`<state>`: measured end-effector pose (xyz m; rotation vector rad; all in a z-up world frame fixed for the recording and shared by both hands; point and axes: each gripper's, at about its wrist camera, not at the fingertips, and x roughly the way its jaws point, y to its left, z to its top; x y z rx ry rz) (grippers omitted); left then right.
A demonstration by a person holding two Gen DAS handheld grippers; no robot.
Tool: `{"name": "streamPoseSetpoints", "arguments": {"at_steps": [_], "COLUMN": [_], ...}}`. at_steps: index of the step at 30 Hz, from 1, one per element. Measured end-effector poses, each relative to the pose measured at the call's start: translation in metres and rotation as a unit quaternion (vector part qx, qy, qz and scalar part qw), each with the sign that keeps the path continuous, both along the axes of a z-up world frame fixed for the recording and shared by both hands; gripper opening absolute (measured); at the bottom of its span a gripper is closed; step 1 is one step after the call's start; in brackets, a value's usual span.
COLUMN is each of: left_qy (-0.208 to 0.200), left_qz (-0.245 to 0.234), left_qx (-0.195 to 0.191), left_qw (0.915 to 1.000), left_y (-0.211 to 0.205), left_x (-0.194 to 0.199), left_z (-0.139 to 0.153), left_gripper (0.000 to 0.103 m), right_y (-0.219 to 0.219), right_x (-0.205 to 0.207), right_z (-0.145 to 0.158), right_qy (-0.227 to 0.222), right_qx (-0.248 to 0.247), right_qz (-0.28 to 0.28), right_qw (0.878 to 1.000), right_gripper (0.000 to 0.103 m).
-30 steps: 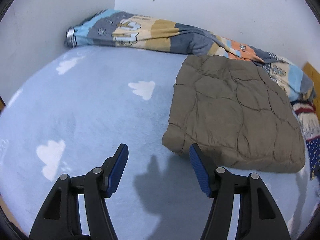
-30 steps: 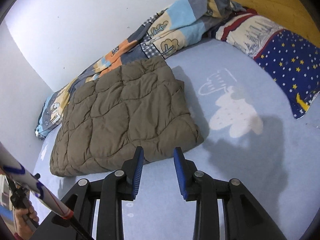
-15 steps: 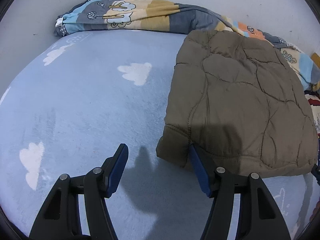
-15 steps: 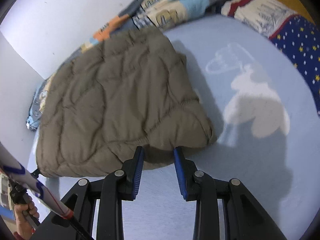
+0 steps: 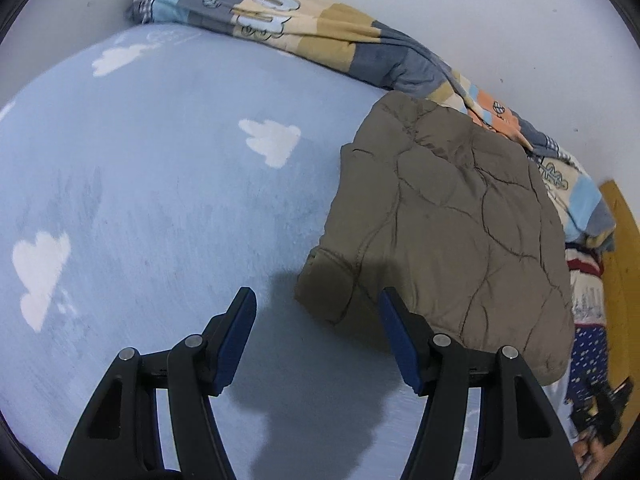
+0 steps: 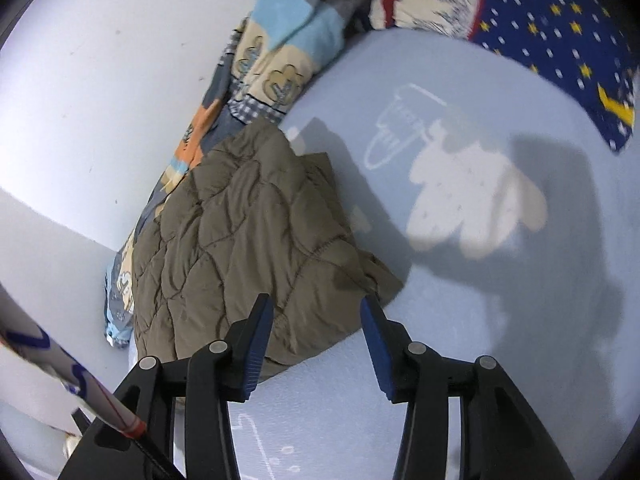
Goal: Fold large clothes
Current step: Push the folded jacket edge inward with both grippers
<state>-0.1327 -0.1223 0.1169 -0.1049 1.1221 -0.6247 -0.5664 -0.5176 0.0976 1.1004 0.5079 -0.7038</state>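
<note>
A folded olive-brown quilted jacket (image 5: 444,224) lies on the light blue cloud-print bed sheet (image 5: 160,200). My left gripper (image 5: 318,308) hovers open just before the jacket's near left corner, nothing between its blue pads. In the right wrist view the same jacket (image 6: 248,240) lies ahead and to the left. My right gripper (image 6: 316,312) is low over the jacket's near right corner; its jaws are opening, with the jacket's edge seen between the fingers but not pinched.
A patchwork blanket (image 5: 304,28) lies bunched along the white wall behind the jacket. A navy star-print pillow (image 6: 560,40) sits at the right. A wooden headboard (image 5: 620,240) is at the far right. A person's hand (image 5: 596,448) holds the other gripper at the lower right.
Both grippers have come down closer to the jacket's near edge and rolled. The right gripper's jaws have spread wider. The left jaws look the same.
</note>
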Motion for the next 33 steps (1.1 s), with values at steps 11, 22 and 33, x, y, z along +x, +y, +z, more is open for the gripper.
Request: {"name": "streamPoseSetpoints", "arguments": {"at_steps": [11,22,33], "left_qy": [0.063,0.097,0.085], "left_qz": [0.010,0.034,0.044], "left_qx": [-0.034,-0.080,-0.122], "left_qw": [0.9974,0.9915,0.9880], "left_y": [0.000,-0.003,-0.016], "left_x": [0.007,0.008,0.007], "left_z": [-0.016,-0.035,-0.051], "left_gripper": [0.067,0.068,0.074], "right_y": [-0.007,-0.009,-0.018], "right_x": [-0.004,-0.003,0.007], "right_z": [-0.023,-0.043,-0.063], "right_qy": [-0.027,-0.045,-0.089], "right_qx": [0.047,0.079,0.103], "right_qz": [-0.027,-0.039,-0.056], "right_qw": [0.998,0.995,0.989], "right_gripper": [0.064,0.067,0.074]}}
